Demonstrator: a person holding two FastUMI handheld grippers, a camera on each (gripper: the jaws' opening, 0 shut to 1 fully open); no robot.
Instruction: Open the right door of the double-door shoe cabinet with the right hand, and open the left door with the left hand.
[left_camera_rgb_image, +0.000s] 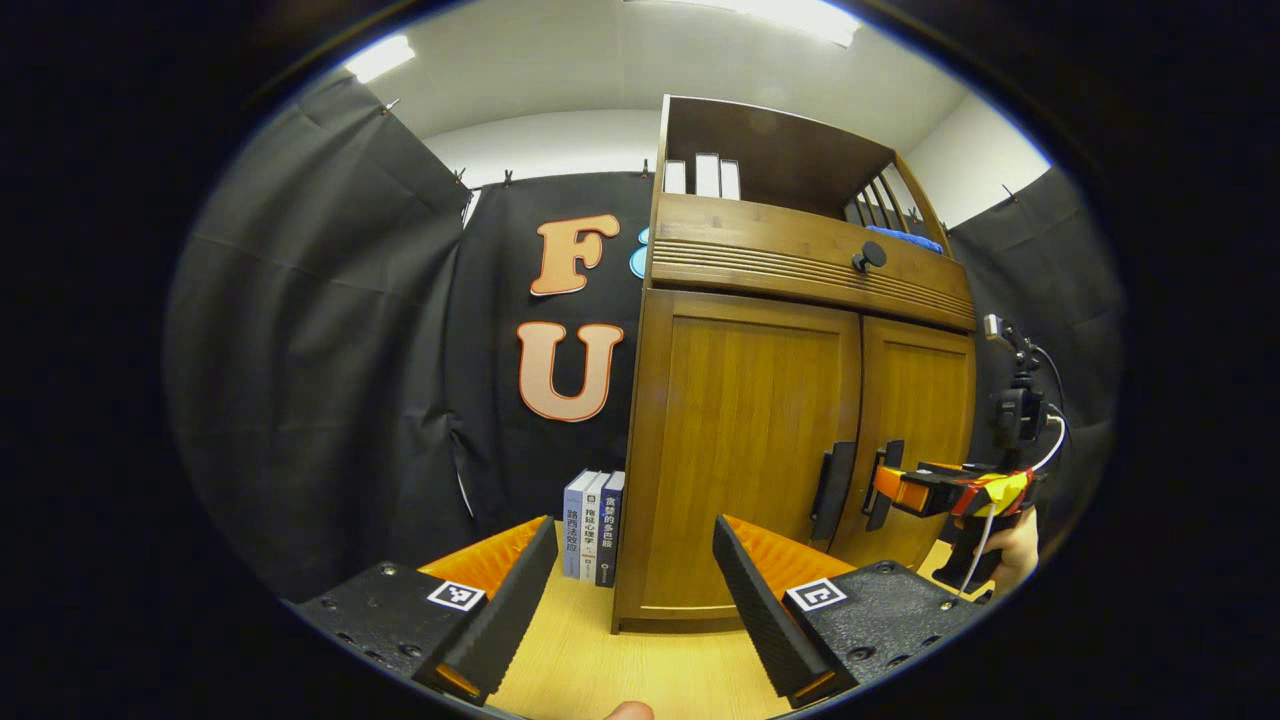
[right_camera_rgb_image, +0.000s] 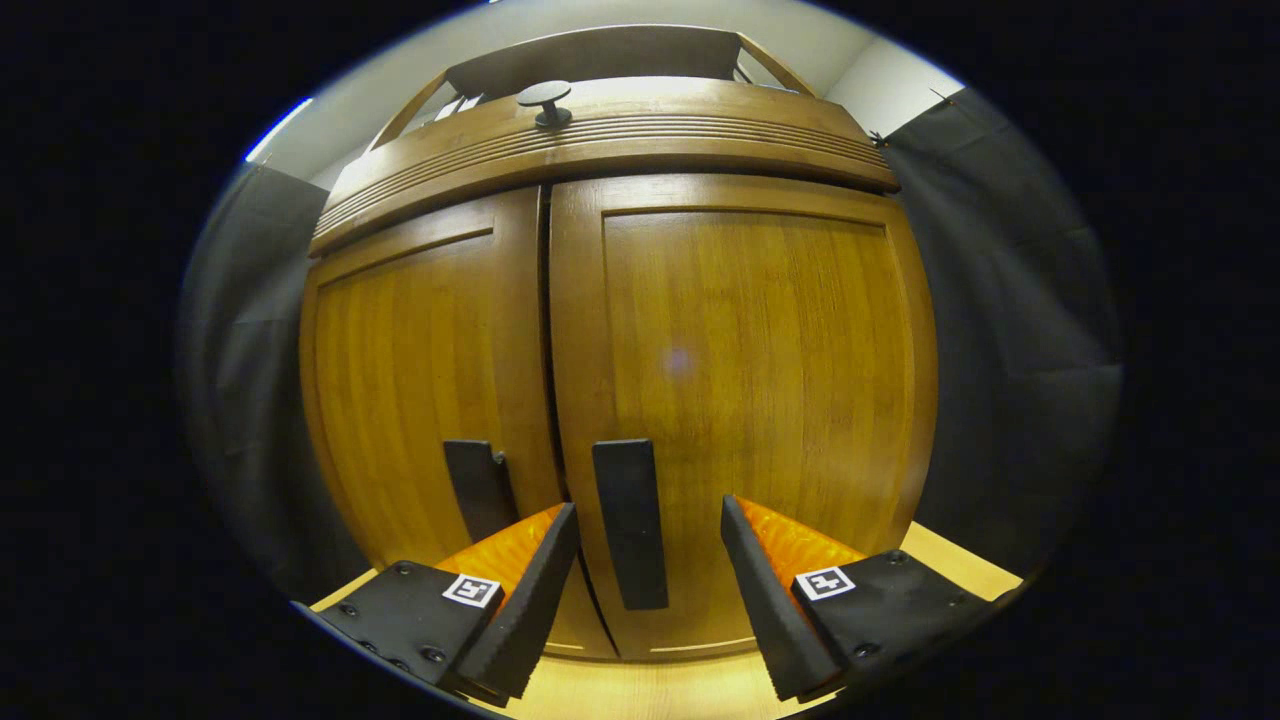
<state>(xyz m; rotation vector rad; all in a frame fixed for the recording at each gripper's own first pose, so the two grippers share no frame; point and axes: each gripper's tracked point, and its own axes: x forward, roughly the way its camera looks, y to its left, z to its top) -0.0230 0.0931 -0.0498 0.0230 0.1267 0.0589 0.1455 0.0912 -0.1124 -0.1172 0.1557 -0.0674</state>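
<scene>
Approach to the right door's handle (right_camera_rgb_image: 630, 522) is the step in hand: the right gripper (right_camera_rgb_image: 648, 560) is held released with that handle standing between its spread fingers, not yet pressed, at 6 o'clock of the shoe cabinet (right_camera_rgb_image: 620, 330) in the right gripper view. Both doors are seen closed, and the left gripper (left_camera_rgb_image: 635, 580), likewise released and grasping nothing, is held well back over the table (left_camera_rgb_image: 600, 670). Next, the fingers would need to be closed on the handle and the right door (right_camera_rgb_image: 740, 400) drawn outward, before the left door (left_camera_rgb_image: 750, 450) is reached for.

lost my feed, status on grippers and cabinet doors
Right gripper open, straddling right door's dark handle. Left gripper open, standing off. Both wooden doors shut. Nothing blocking.
</scene>
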